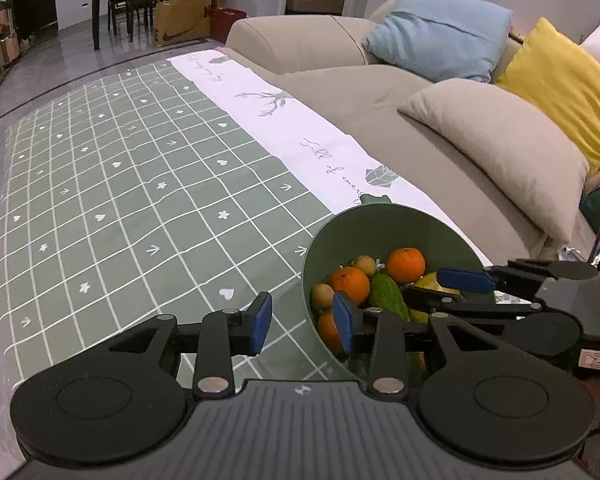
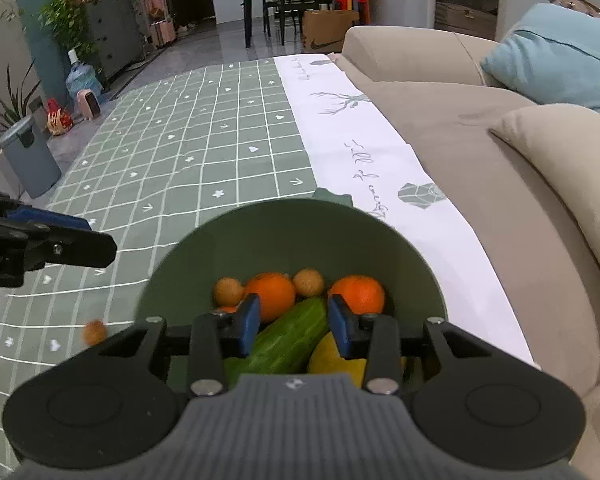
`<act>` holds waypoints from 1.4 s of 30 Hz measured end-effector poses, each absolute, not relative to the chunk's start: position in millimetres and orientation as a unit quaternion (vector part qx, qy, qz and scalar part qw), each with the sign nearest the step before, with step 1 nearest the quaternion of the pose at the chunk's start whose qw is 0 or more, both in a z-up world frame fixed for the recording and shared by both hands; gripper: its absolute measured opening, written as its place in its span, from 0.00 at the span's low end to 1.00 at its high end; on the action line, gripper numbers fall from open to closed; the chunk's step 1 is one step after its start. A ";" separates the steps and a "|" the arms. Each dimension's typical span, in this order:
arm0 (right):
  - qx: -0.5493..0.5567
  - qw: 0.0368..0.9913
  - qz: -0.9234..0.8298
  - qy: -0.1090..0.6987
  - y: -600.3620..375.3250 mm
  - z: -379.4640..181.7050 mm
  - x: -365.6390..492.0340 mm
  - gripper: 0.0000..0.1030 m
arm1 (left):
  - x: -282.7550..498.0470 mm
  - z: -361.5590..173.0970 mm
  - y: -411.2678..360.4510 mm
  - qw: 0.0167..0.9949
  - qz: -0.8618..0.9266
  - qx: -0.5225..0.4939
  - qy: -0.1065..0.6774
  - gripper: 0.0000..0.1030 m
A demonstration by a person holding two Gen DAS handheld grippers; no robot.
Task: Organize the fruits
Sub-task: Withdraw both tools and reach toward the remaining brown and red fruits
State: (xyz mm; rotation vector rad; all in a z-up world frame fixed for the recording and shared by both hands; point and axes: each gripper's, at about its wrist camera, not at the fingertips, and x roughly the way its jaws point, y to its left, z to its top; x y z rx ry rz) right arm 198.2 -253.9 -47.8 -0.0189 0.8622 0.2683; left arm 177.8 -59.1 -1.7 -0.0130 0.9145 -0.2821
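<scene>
Low left of the right-wrist frame, a small round brown fruit [image 2: 95, 332] lies outside the green bowl [image 2: 284, 236], nearer the left gripper [image 1: 303, 322]; both grippers' jaws stand apart, empty.

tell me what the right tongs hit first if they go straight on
Probably the cucumber in the green bowl: it lies right between and ahead of the open right tongs. Depth is unclear, so the lemon beside it could come first.

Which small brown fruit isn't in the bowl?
The small brown fruit on the checked cloth, left of the green bowl; the other two sit inside, flanking an orange.
</scene>
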 end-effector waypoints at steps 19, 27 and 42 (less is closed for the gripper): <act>0.039 0.920 0.084 0.382 -218.0 -17.1 68.6 0.69 | 84.1 0.1 -38.2 0.904 -0.100 0.010 0.415 0.46; 0.028 0.904 0.097 0.415 -194.5 -43.8 51.1 0.69 | 70.8 -31.9 -21.4 0.889 -0.081 -0.010 0.450 0.46; 0.037 0.886 0.088 0.455 -176.9 -78.9 75.4 0.74 | 84.9 -67.0 4.1 0.873 -0.062 -0.053 0.481 0.46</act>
